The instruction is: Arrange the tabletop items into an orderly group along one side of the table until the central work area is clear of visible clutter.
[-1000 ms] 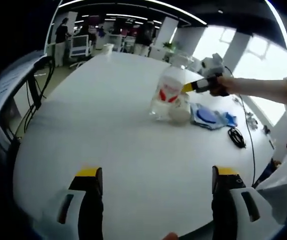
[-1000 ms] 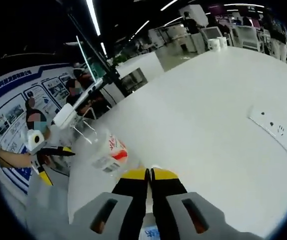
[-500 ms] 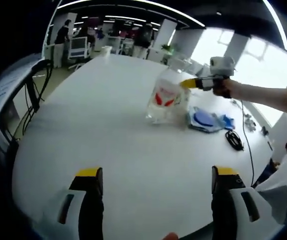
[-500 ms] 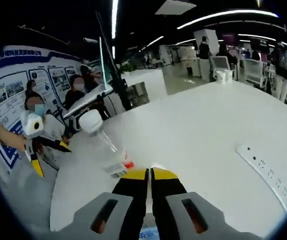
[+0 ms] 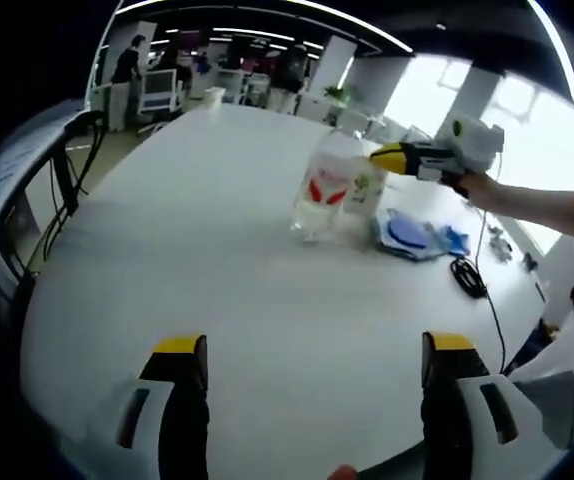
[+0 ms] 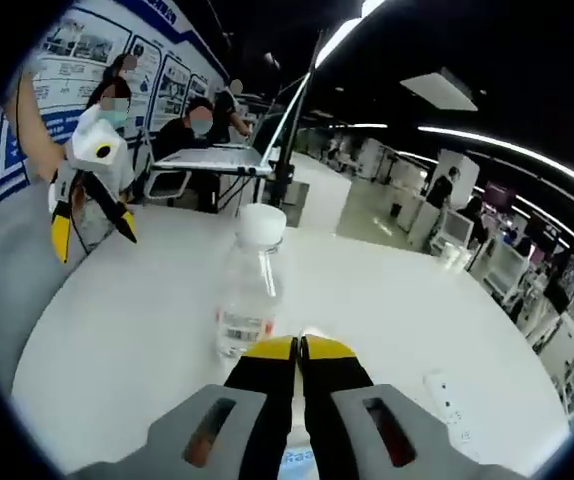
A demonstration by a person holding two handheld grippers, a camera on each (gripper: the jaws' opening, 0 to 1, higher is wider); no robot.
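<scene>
table: you have a broad white top point(image 5: 197, 230) with rounded corners, mostly bare.
bottles: you see two clear plastic bottles point(image 5: 323, 192) standing upright together past the middle; one point(image 6: 247, 285) has a white cap.
cloth: a blue and white bundle point(image 5: 415, 233) lies just beside the bottles.
cable: a black cord point(image 5: 472, 278) lies near your table's edge.
power strip: a white strip point(image 6: 449, 398) lies flat.

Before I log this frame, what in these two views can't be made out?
- Right gripper, left gripper view: its tips meet the water bottle, so contact can't be judged.
- Right gripper view: whatever lies under the shut jaws; only a blue scrap at the bottom edge shows.
- Bottle label print: too small and blurred.
- Blue items and black cable beside the bottle: too small to identify.
</scene>
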